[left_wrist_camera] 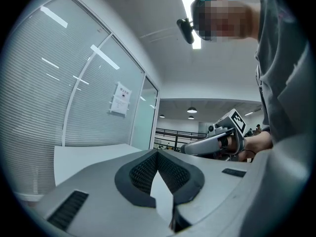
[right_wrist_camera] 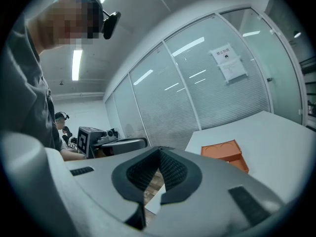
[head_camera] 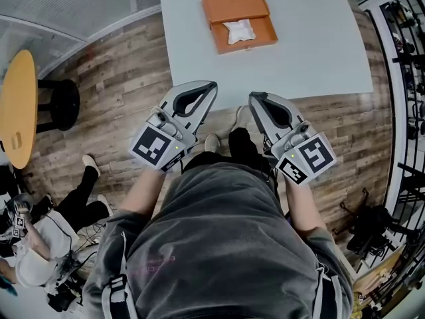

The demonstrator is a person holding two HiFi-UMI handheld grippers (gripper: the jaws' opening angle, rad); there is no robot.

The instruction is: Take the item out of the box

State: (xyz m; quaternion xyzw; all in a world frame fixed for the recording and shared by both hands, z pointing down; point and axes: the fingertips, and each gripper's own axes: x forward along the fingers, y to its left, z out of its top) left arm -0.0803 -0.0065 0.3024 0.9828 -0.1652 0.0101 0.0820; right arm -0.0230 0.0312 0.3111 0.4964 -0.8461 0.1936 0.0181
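Note:
An orange box lies open on the far part of the white table, its lid folded back. A white crumpled item rests in its tray. The box also shows in the right gripper view, ahead and to the right. Both grippers hang in front of my body, short of the table's near edge and well away from the box. My left gripper is shut with nothing in it, its tips meeting. My right gripper is likewise shut and empty.
A round yellow table and a black stool stand at the left on the wooden floor. A person sits at the lower left. A black rack lines the right side. Glass walls with blinds stand behind the table.

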